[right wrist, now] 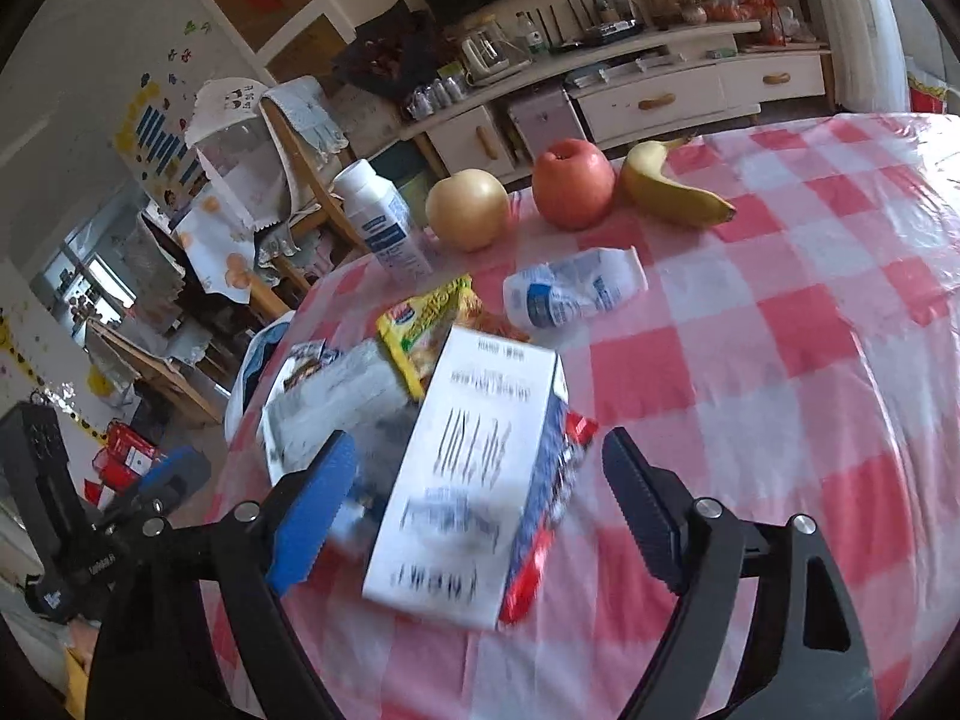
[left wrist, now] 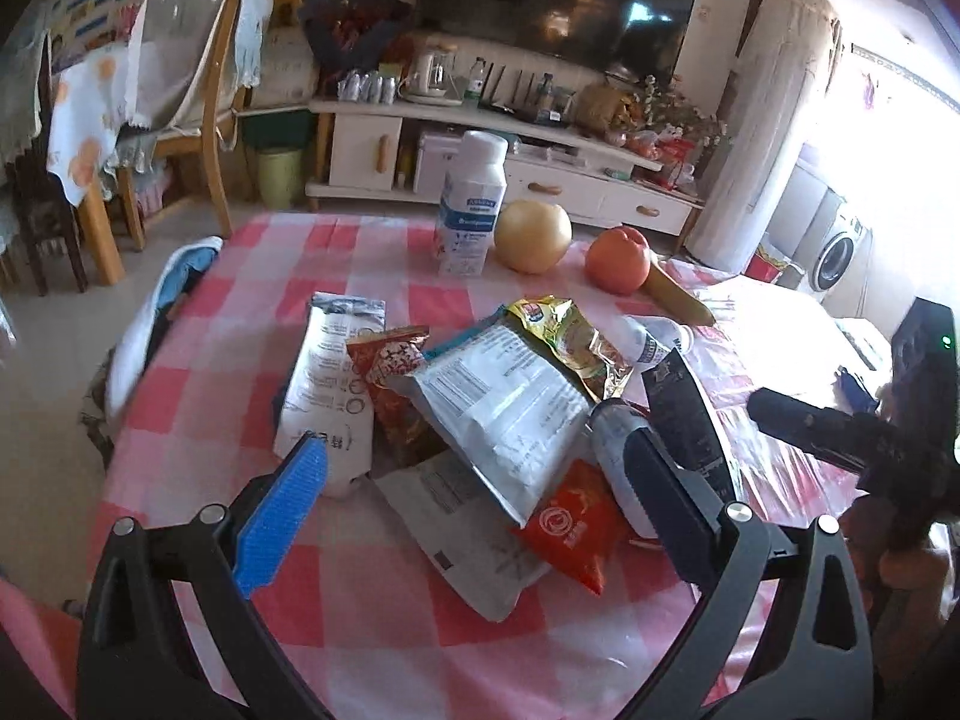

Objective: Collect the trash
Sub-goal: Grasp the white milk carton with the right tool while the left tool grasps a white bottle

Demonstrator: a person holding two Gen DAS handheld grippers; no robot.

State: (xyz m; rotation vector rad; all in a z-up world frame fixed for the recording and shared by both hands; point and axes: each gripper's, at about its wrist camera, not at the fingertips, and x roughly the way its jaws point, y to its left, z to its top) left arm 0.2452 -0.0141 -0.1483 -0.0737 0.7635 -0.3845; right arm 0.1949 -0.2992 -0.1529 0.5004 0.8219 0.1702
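While both claws hang over the table [left wrist: 372, 648] with its pink and white cloth, a heap of trash lies in the middle. The left claw [left wrist: 474, 486] has its fingers wide apart and holds nothing. Between them sit a silver bag [left wrist: 498, 414], an orange wrapper [left wrist: 576, 531] and a flat white packet [left wrist: 462, 534]. A white pouch [left wrist: 333, 384] lies just left of the silver bag, and a yellow wrapper [left wrist: 570, 339] lies at the far side of the heap. The right claw [right wrist: 474, 480] is wide apart too. A blurry white box [right wrist: 474, 480] shows between its fingers, but neither finger seems to touch it. A squashed white bottle [right wrist: 576, 291] lies past the heap. At the far edge stand a white bottle [right wrist: 384, 222], a yellow apple [right wrist: 468, 210], a red apple [right wrist: 573, 183] and a banana [right wrist: 672, 186].
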